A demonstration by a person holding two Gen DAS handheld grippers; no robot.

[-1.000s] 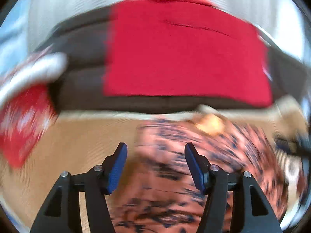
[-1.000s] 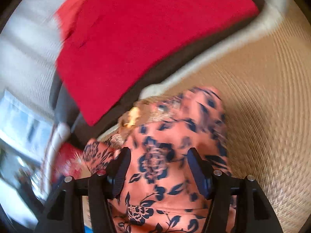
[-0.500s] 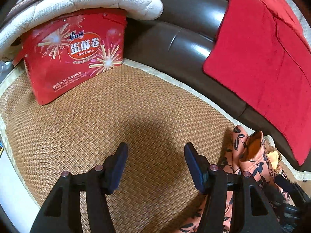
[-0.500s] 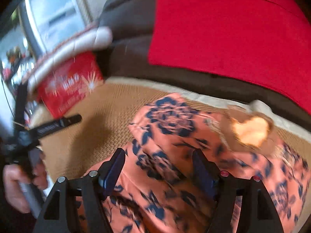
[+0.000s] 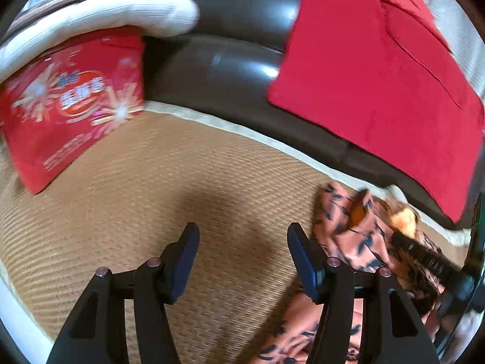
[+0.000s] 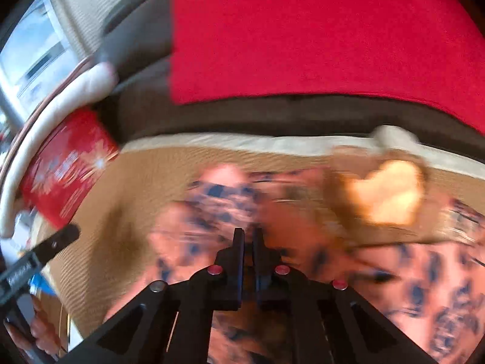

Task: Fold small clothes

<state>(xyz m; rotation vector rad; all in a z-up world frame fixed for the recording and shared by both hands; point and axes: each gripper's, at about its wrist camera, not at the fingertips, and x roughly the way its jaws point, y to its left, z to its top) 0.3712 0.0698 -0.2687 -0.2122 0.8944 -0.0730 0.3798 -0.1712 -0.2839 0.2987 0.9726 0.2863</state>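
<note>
An orange garment with dark blue flowers (image 5: 357, 242) lies bunched on the woven mat (image 5: 182, 188), at the lower right of the left wrist view. My left gripper (image 5: 242, 251) is open and empty over bare mat, just left of the garment. In the right wrist view the garment (image 6: 212, 212) is blurred and fills the lower half. My right gripper (image 6: 247, 236) is shut, its fingers pressed together over the cloth; the blur hides whether cloth is pinched between them. The right gripper also shows in the left wrist view (image 5: 424, 257).
A red egg-roll box (image 5: 69, 106) stands at the mat's far left under a white quilted pad (image 5: 100, 21). A dark leather sofa back (image 5: 230, 69) with a red cloth (image 5: 379, 75) draped on it borders the mat behind.
My right gripper has gone from open to shut over the garment. The left gripper has swung slightly and stays open over the mat.
</note>
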